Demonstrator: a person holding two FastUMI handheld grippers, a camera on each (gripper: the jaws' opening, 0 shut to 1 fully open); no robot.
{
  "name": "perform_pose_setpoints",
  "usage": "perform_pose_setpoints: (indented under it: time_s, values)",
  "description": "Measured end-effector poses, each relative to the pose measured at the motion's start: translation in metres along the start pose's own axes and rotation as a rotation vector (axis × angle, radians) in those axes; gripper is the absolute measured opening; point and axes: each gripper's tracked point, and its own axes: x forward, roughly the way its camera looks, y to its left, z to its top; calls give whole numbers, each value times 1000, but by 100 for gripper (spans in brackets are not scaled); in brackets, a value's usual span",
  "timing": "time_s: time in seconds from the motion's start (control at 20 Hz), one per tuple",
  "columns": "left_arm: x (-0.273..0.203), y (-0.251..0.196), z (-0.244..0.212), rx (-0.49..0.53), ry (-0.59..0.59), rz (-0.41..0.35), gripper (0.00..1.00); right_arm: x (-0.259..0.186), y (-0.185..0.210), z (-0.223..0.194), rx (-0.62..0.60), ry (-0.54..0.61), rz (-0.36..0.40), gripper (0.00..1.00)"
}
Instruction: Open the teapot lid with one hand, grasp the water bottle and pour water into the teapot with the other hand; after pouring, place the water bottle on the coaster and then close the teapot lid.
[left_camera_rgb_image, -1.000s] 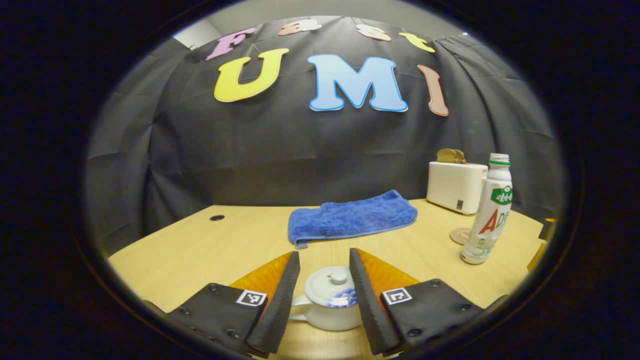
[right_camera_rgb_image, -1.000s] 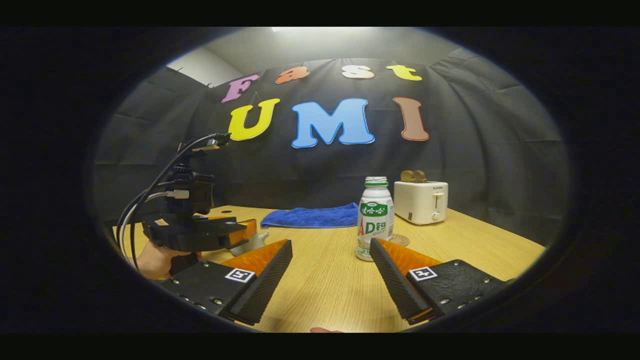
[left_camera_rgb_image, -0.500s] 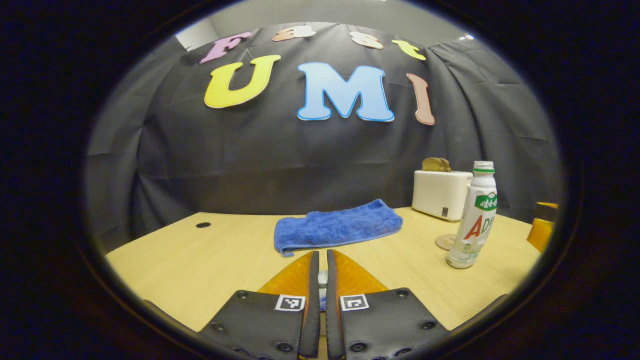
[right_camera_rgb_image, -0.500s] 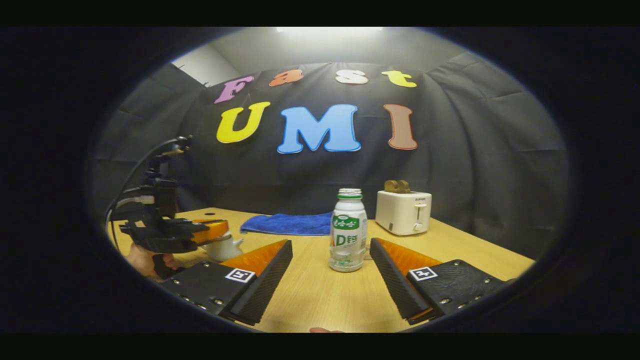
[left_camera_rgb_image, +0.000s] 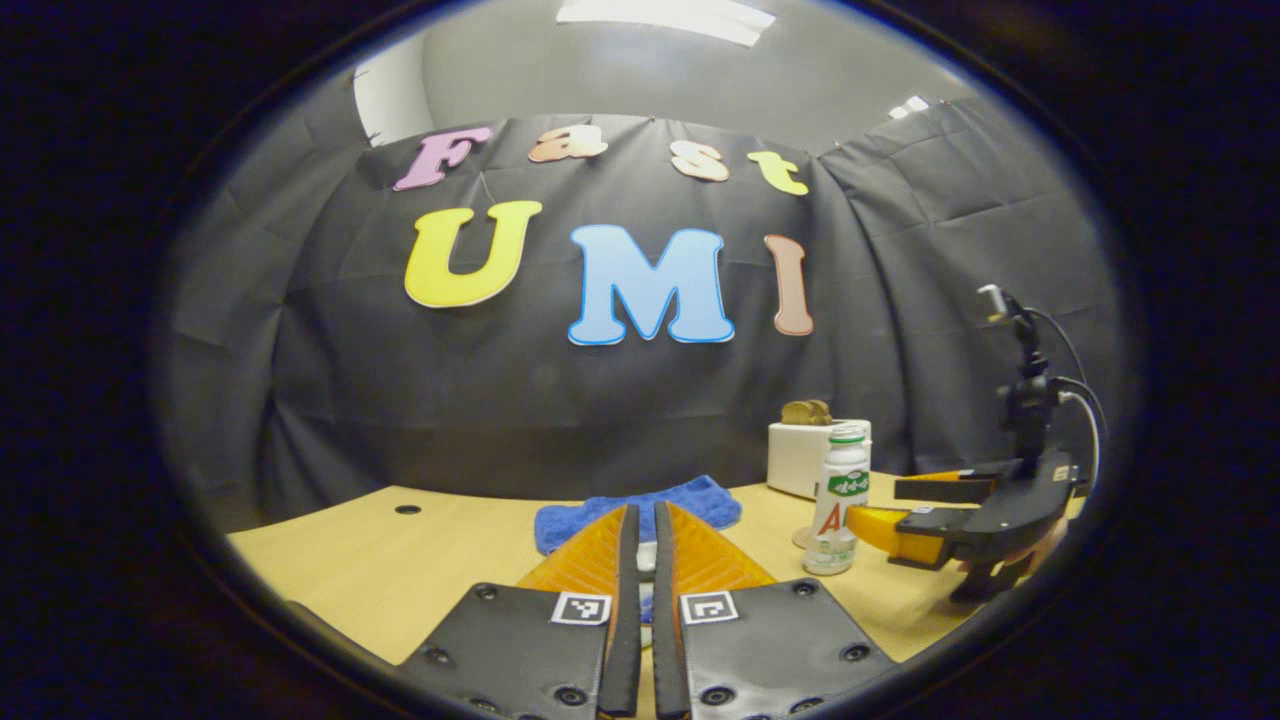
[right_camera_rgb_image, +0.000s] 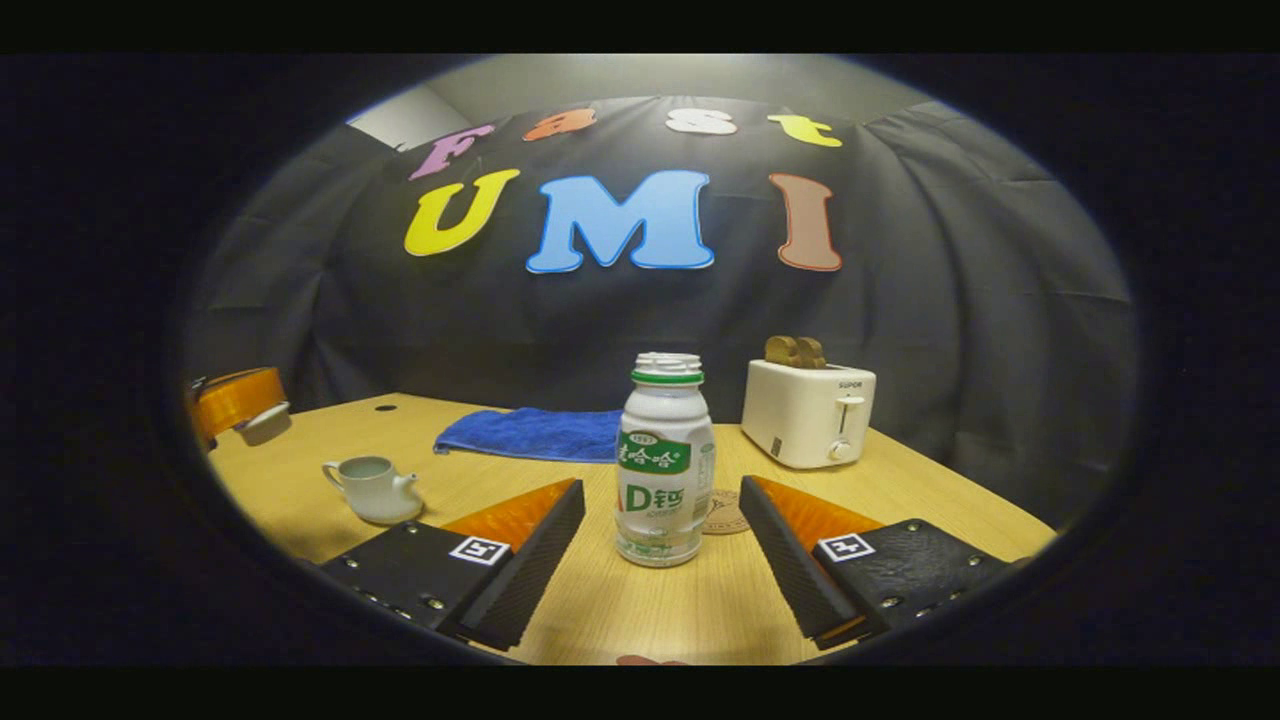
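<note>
My left gripper (left_camera_rgb_image: 640, 560) pinches the small white ceramic teapot lid (right_camera_rgb_image: 265, 422), held up off the pale wooden table (right_camera_rgb_image: 640, 610), above and to the left of the open white ceramic teapot (right_camera_rgb_image: 372, 489). My right gripper (right_camera_rgb_image: 660, 545) is spread wide, with the white plastic water bottle (right_camera_rgb_image: 664, 462) upright between its fingers, untouched. The round brown coaster (right_camera_rgb_image: 724, 511) lies just behind the bottle.

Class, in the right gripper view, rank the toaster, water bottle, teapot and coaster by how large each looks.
1. Water bottle and toaster: alike; the bottle stands nearer, so unranked.
2. Teapot.
3. Coaster, partly hidden.
</note>
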Motion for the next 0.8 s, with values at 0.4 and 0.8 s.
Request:
perform_pose_setpoints:
  time_s: [0.4, 0.8]
  values:
    - [-51, 0, 35, -44, -78, -21, 15, 45, -4, -19, -15, 73, -44, 96]
    - [-81, 8, 12, -46, -30, -19, 15, 63, -12, -22, -23, 87, -94, 77]
